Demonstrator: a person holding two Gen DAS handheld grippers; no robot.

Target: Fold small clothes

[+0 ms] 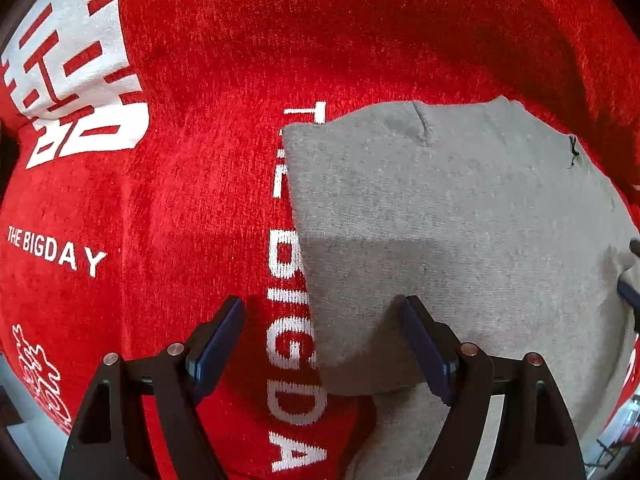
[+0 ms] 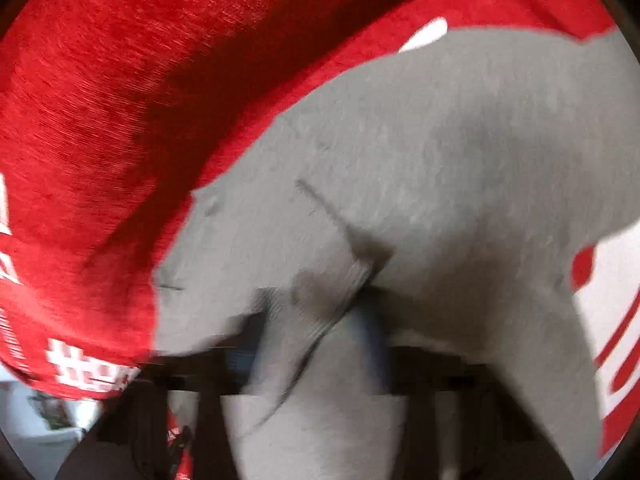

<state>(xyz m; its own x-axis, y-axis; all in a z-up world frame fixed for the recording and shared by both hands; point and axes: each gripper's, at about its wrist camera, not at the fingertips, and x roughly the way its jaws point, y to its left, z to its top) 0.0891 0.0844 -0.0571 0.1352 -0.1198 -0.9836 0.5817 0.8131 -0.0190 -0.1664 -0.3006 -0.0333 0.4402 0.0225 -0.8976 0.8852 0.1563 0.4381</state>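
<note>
Plainly the folding is only partway: the grey garment (image 1: 460, 216) lies doubled on the red cloth (image 1: 192, 184), well in from its edges, with more folds left. The left gripper (image 1: 324, 344) hangs spread over the garment's edge, while the right gripper (image 2: 320, 344) is pressed together, pinching grey fabric. White lettering reads "THE BIGDAY".

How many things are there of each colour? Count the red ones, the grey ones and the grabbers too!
Red: 1, the red blanket with white letters.
Grey: 1, the grey garment lying on it.
Black grabbers: 2, the left gripper, open, and the right gripper, shut on the grey garment.
Total: 4
</note>
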